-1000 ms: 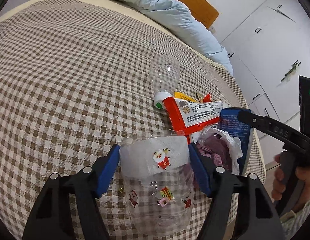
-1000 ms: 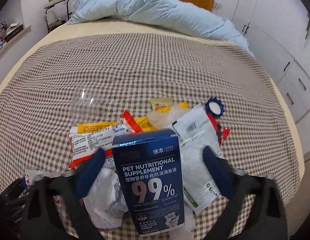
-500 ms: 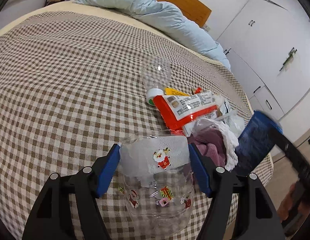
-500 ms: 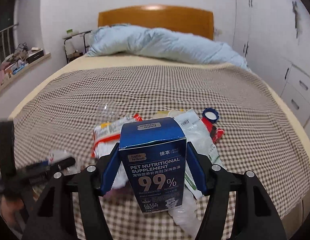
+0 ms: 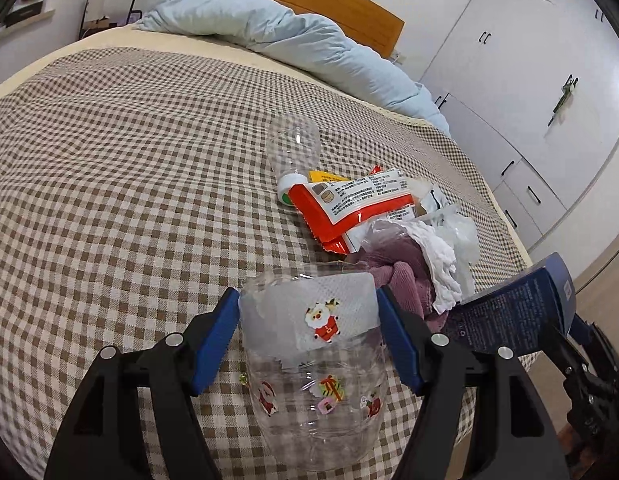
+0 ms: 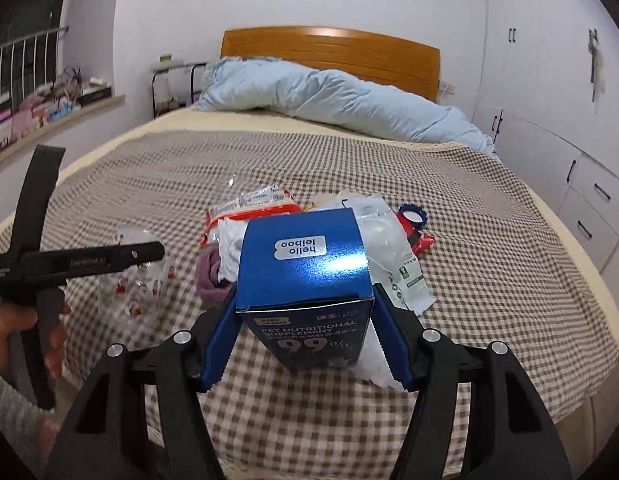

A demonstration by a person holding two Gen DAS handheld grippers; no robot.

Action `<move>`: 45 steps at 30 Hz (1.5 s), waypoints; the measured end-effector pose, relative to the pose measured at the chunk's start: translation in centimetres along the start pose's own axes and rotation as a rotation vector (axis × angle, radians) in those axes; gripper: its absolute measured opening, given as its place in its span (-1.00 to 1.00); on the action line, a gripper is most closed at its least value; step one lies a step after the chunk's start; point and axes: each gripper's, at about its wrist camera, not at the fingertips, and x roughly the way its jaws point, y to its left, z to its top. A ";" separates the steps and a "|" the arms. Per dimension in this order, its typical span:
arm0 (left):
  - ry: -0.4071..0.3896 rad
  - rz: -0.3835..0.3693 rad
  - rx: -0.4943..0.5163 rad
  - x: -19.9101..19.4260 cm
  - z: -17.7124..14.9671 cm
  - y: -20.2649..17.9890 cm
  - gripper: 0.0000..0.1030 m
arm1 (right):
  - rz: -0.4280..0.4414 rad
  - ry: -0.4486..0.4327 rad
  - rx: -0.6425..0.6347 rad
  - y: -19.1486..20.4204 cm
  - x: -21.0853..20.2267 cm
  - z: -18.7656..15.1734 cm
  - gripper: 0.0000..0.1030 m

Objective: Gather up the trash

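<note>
Your left gripper (image 5: 309,336) clamps the clear sticker-covered plastic cup (image 5: 315,364) upright as a bin; your right gripper (image 6: 305,336) grips the dark blue cardboard supplement box (image 6: 303,276), lifted off the checked bedspread (image 5: 109,160) toward it.

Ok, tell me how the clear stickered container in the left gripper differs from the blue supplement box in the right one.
The clear stickered container is see-through and rounded; the blue supplement box is opaque and square-edged.
The container carries Santa and gift stickers; the box carries printed text, including "99%".
The container's top is open with white paper inside; the box's top is closed.
Shared: each is clamped between blue pads, the container by the left gripper, the box by the right gripper.
</note>
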 end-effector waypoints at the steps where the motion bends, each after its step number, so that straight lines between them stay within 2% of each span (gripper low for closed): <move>1: -0.001 0.003 0.004 0.0 -0.1 -0.1 0.30 | -0.009 0.011 -0.003 0.0 0.1 0.2 0.20; 7: -0.011 0.007 0.031 -0.5 -0.3 -0.8 0.30 | -0.017 0.040 0.015 0.1 -0.4 0.2 0.15; 11: -0.033 0.012 0.054 -1.3 -0.6 -1.3 0.30 | -0.037 -0.084 0.018 0.0 -2.6 -0.4 0.14; 13: -0.053 0.008 0.058 -1.9 -0.7 -1.4 0.30 | -0.026 -0.118 0.037 0.0 -3.5 -0.3 0.14; 23: -0.176 -0.018 0.124 -6.0 -2.5 -2.4 0.29 | 0.018 -0.194 0.041 0.1 -7.3 -1.6 0.14; 31: -0.226 -0.040 0.184 -8.8 -4.9 -4.0 0.26 | 0.041 -0.198 0.039 -0.3 -10.0 -3.9 0.14; 37: -0.246 -0.074 0.276 -10.5 -8.6 -6.4 0.26 | 0.056 -0.183 0.039 -0.6 -11.4 -5.8 0.14; 45: -0.239 -0.126 0.348 -11.5 -13.2 -9.1 0.26 | 0.082 -0.138 0.065 -1.4 -12.6 -9.3 0.14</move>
